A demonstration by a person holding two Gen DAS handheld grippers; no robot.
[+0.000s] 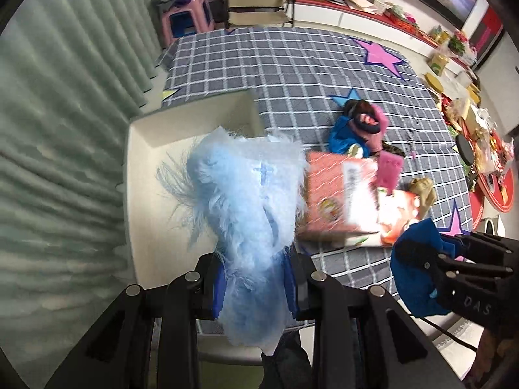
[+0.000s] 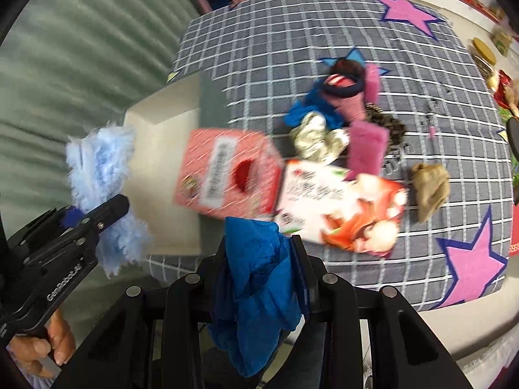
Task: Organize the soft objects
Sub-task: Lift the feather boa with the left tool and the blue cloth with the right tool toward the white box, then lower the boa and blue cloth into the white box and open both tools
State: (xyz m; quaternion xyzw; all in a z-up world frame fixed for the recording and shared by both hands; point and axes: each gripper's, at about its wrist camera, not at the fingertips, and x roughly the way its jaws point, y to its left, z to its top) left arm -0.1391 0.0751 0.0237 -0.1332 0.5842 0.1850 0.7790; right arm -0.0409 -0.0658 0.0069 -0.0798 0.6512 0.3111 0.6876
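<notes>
My left gripper (image 1: 256,275) is shut on a fluffy light blue cloth (image 1: 246,194) and holds it over the open white box (image 1: 142,168) at the bed's left edge. The cloth also shows in the right wrist view (image 2: 100,168), with the left gripper (image 2: 94,217) beside the box (image 2: 168,149). My right gripper (image 2: 262,259) is shut on a crumpled dark blue cloth (image 2: 259,275), held above the bed's near edge. It also shows in the left wrist view (image 1: 418,265). A pile of soft things (image 2: 340,110) lies on the checked bedspread (image 2: 292,32).
A pink tissue packet (image 2: 223,171) and a red-white packet (image 2: 340,204) lie beside the box. A tan cloth (image 2: 431,188) and a pink sponge (image 2: 366,146) lie to the right. A green curtain (image 1: 48,129) hangs at left. Cluttered shelves (image 1: 470,123) stand at right.
</notes>
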